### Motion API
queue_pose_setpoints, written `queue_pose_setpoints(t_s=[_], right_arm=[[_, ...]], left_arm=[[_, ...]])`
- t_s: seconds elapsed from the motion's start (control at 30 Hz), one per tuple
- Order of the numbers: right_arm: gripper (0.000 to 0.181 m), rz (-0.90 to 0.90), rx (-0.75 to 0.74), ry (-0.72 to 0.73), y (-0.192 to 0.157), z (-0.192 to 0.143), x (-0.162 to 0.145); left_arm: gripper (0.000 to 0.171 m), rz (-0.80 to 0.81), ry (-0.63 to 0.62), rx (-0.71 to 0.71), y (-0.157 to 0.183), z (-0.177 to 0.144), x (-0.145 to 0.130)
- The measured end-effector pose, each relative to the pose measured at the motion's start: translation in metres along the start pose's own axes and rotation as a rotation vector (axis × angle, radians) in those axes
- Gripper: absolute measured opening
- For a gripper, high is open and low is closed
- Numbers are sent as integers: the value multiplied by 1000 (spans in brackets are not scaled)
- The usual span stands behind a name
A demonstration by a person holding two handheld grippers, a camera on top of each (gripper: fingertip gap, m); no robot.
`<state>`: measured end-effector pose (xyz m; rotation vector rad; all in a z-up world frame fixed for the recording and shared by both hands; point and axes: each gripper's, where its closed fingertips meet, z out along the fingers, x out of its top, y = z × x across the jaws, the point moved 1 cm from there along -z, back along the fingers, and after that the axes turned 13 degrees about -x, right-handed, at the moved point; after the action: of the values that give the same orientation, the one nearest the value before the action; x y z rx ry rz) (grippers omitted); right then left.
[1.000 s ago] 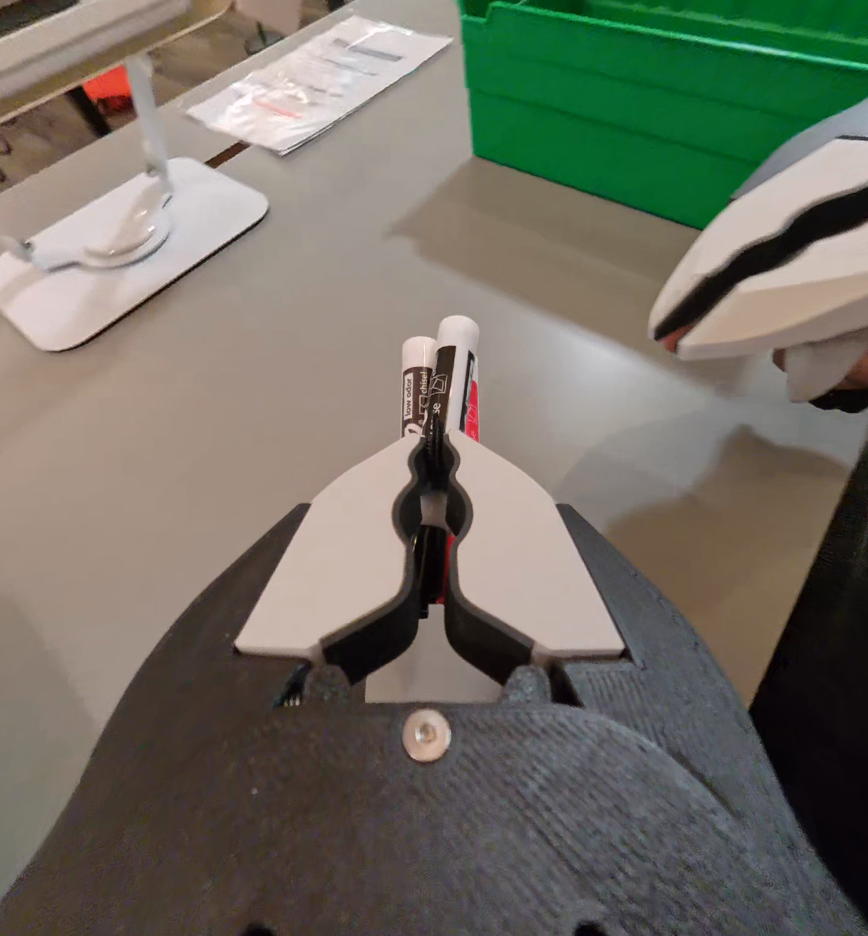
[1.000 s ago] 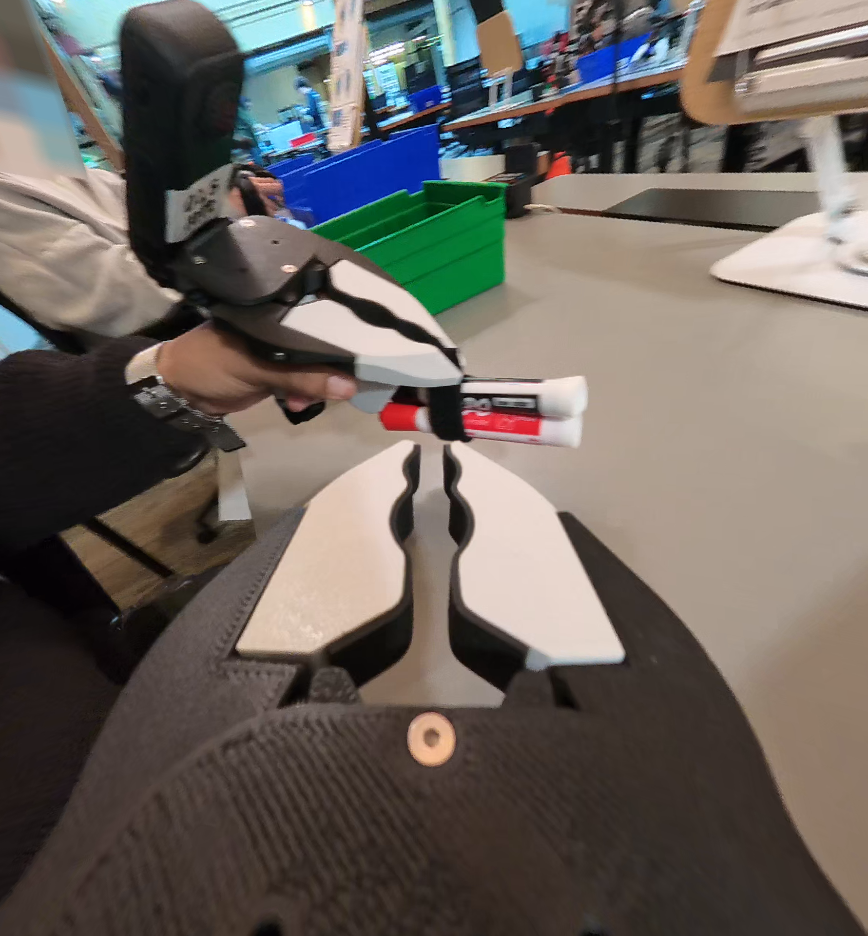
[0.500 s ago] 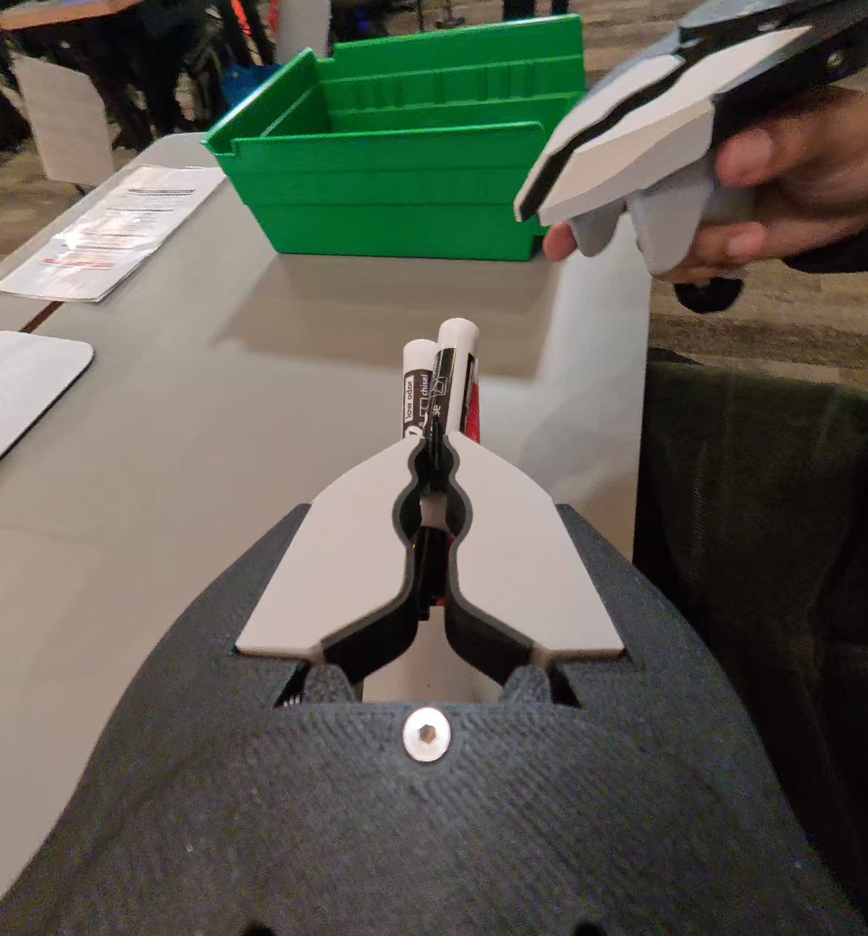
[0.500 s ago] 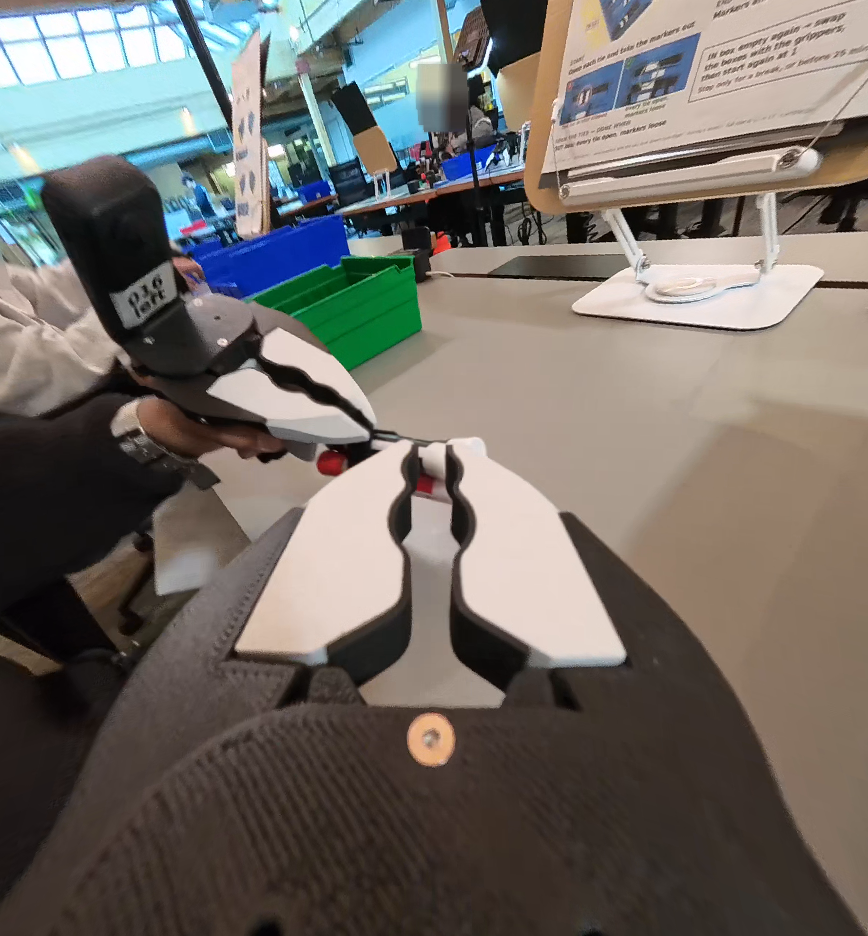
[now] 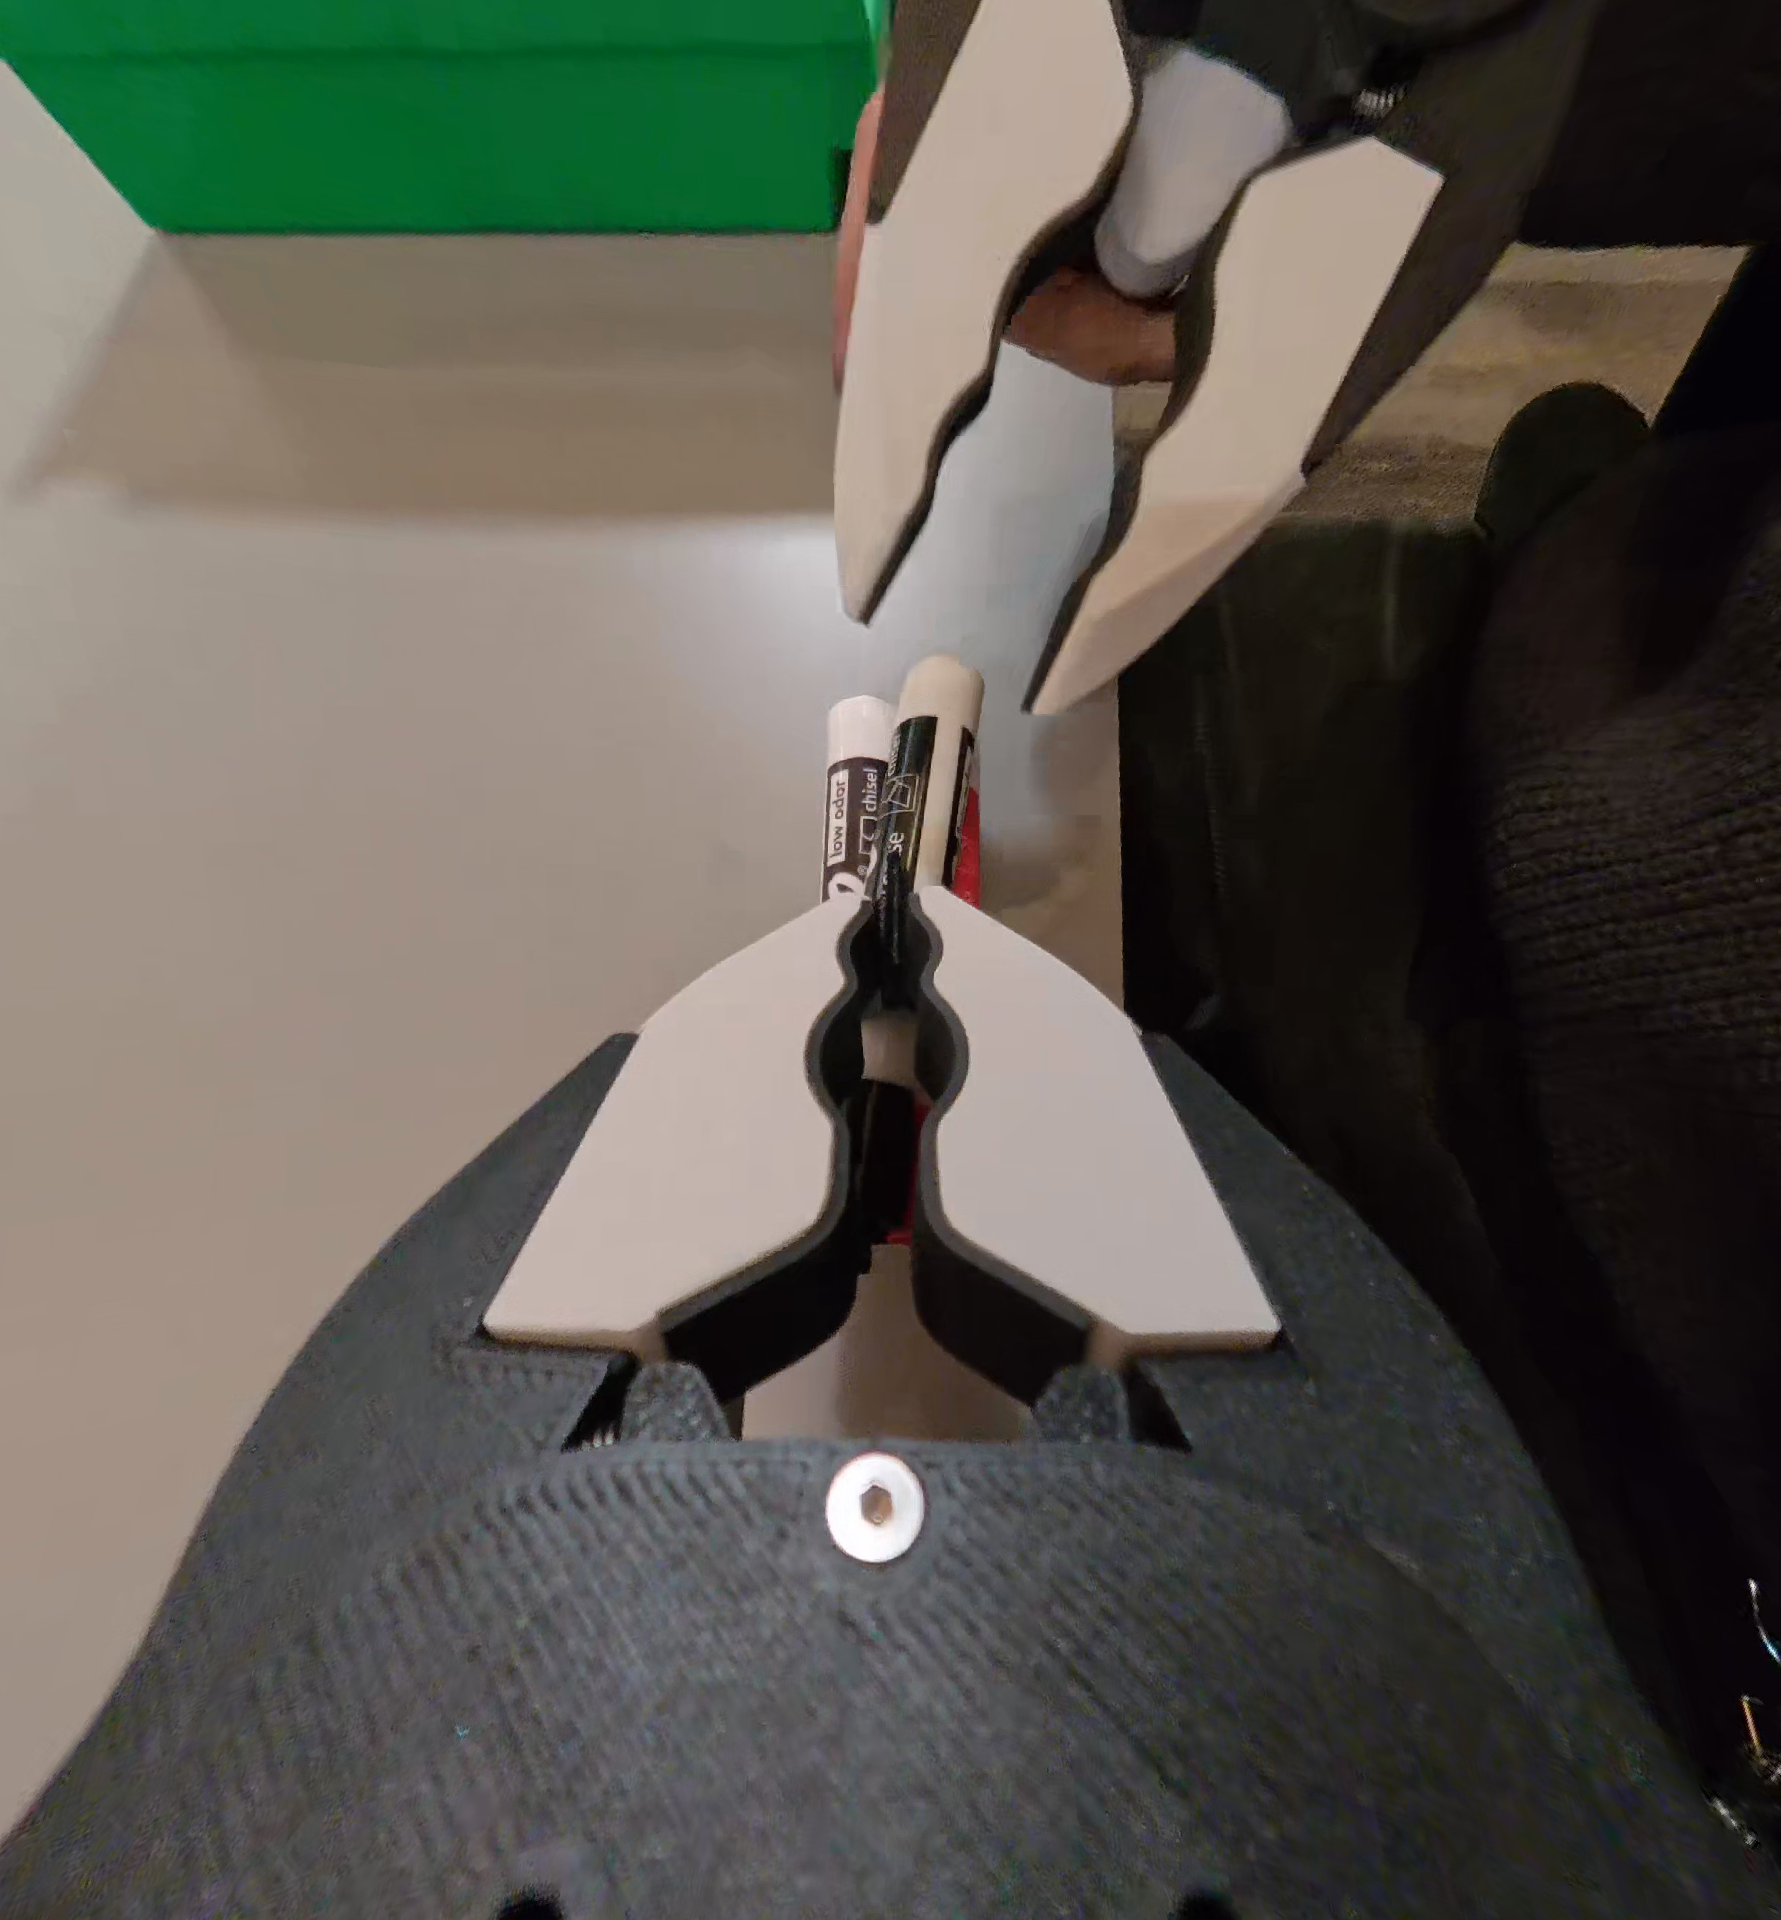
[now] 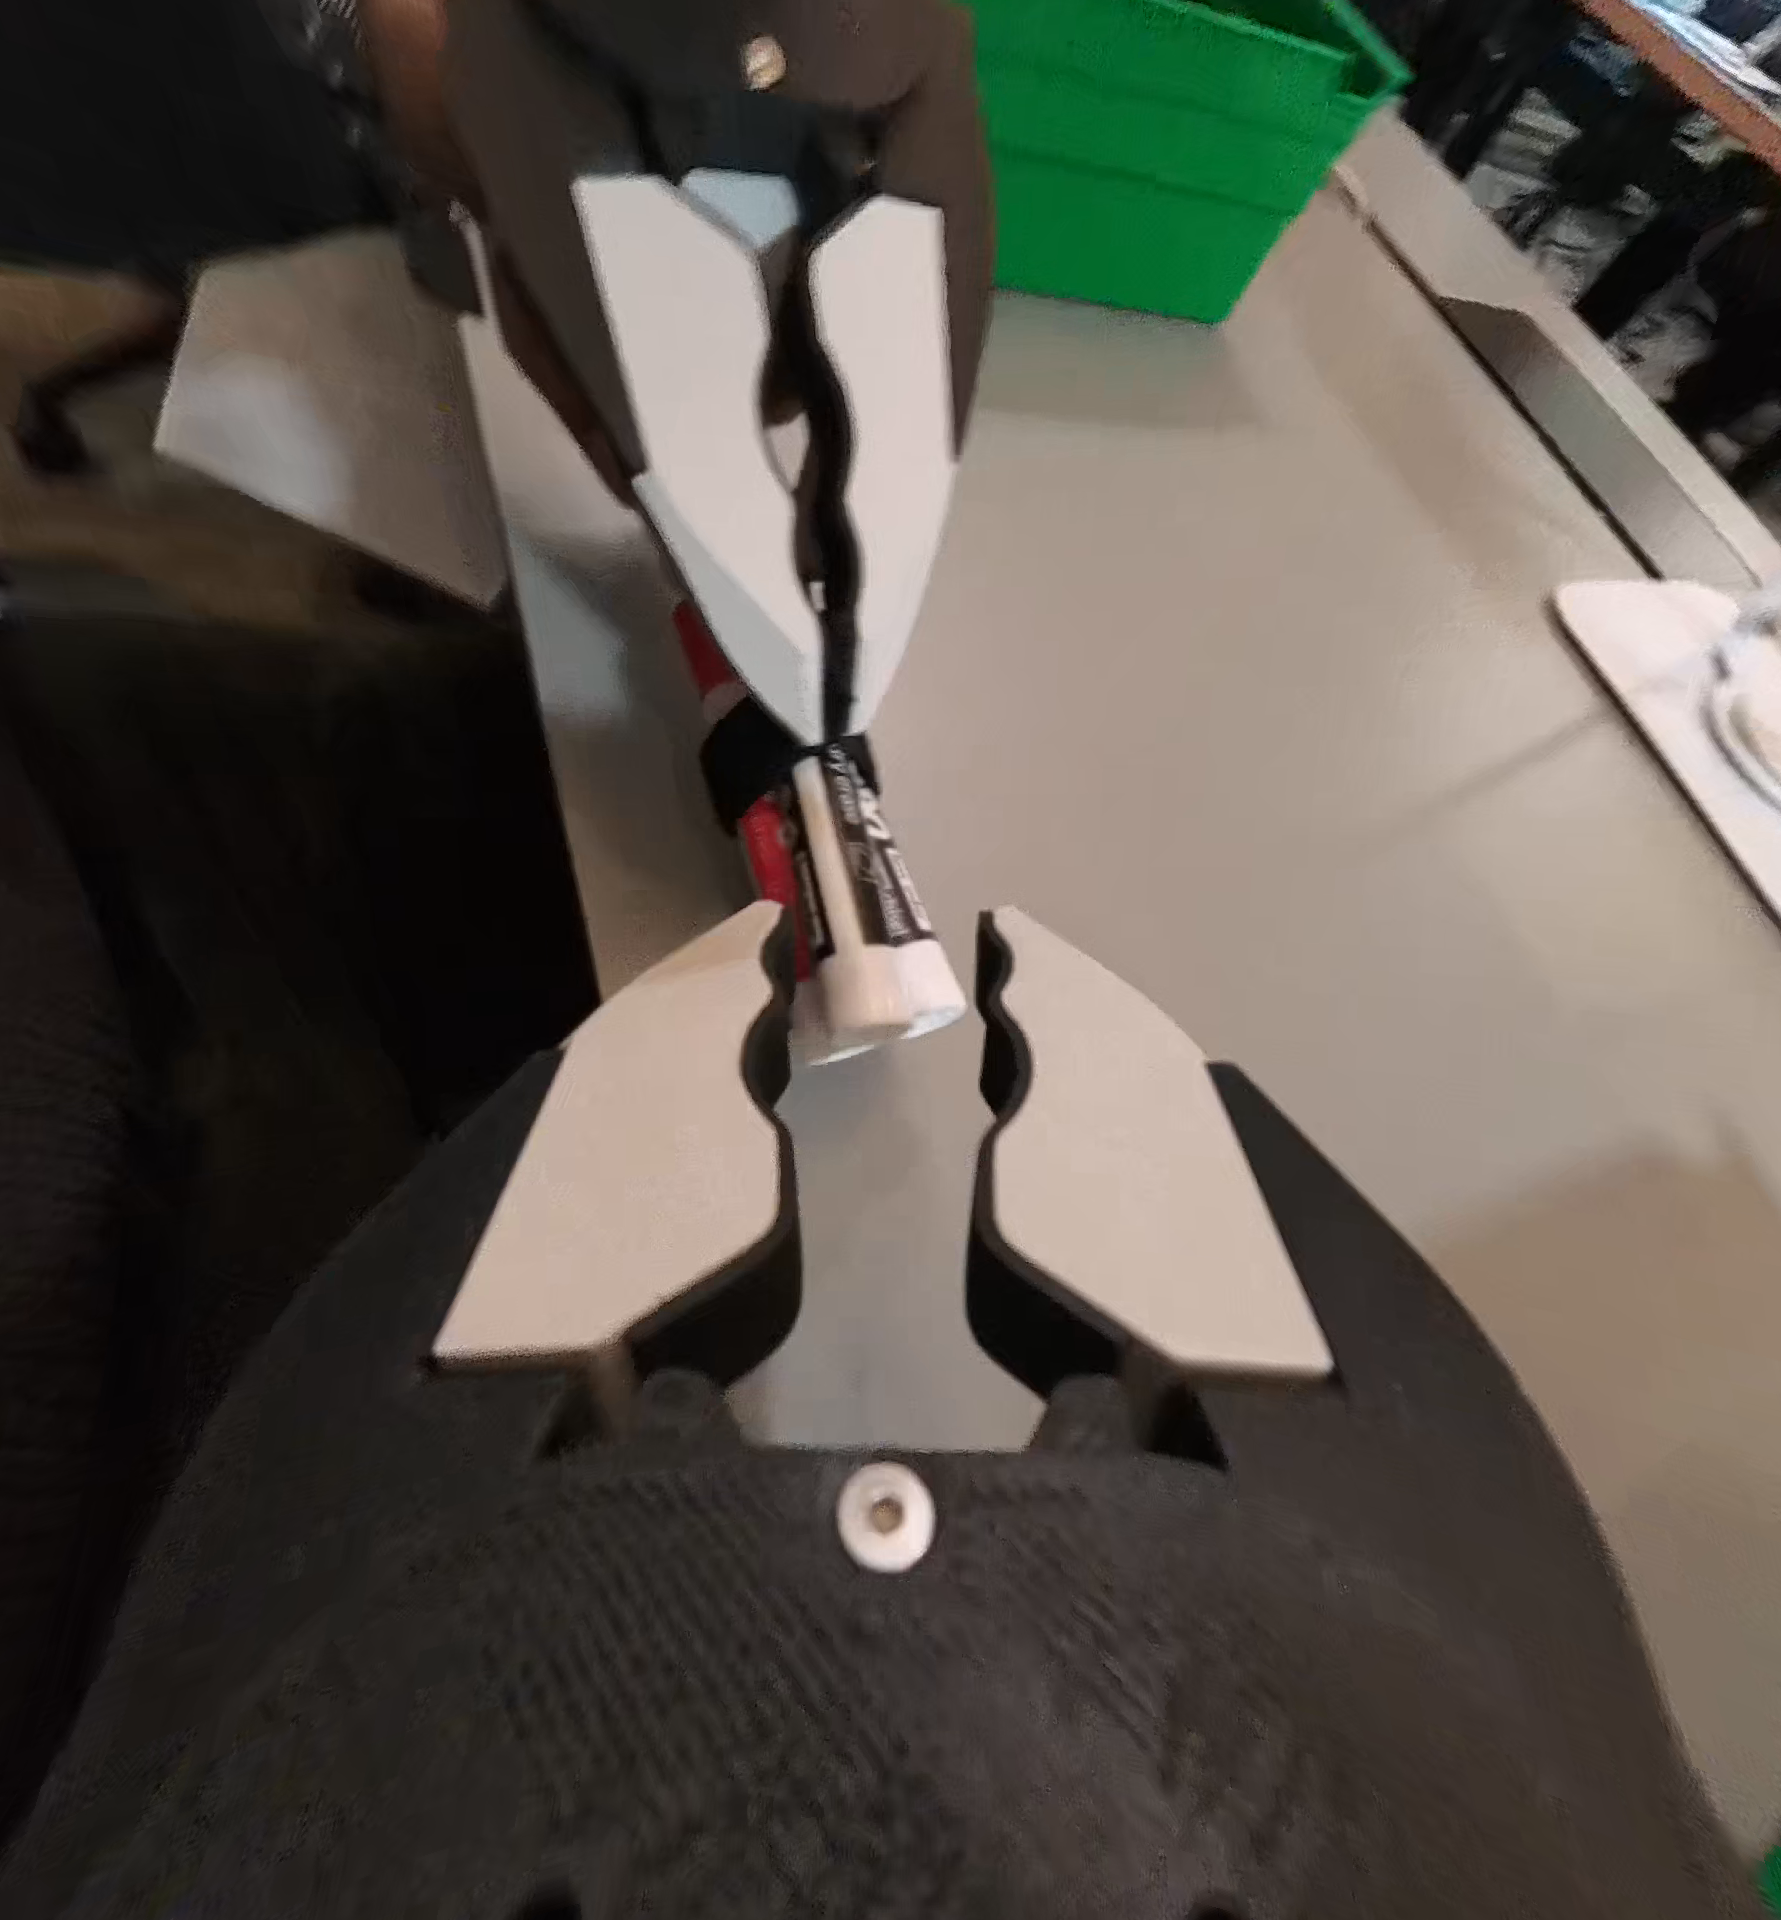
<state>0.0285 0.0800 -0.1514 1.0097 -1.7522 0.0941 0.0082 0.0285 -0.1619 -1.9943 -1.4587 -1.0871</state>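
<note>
A bundle of white-barrelled markers (image 5: 901,800), one with red on it, is bound by a black tie (image 6: 751,753). My left gripper (image 5: 886,904) is shut on that tie and holds the bundle above the grey table (image 5: 294,727) near its right edge. My right gripper (image 6: 881,925) is open and faces the left one; the marker ends (image 6: 881,997) sit between its fingertips, close to the left finger (image 6: 657,1091). In the left wrist view the right gripper (image 5: 953,660) hangs just beyond the marker ends. In the right wrist view the left gripper (image 6: 834,717) points toward me.
A green bin (image 5: 450,135) stands on the far part of the table and also shows in the right wrist view (image 6: 1156,156). A white stand base (image 6: 1696,748) lies at the right. A person's dark clothing (image 5: 1488,935) is past the table edge. The gap from one gripper's tips to the other's is roughly 5 centimetres.
The two grippers have swung to face each other. My right gripper has opened wider and closed in, so the marker ends now lie between its fingers. The left grip is unchanged.
</note>
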Motion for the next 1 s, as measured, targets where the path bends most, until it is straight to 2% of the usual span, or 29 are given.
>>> queue_pose_setpoints(t_s=[0.17,0.53,1.0], right_arm=[[30,-151,44,-12,-21,18,5],[20,-250,118,7,-37,31,12],[19,-269,121,7,-35,29,11]], left_arm=[[5,-20,19,47,10,-14,-8],[5,-67,51,78,23,-28,-16],[5,-87,63,64,21,-29,-19]])
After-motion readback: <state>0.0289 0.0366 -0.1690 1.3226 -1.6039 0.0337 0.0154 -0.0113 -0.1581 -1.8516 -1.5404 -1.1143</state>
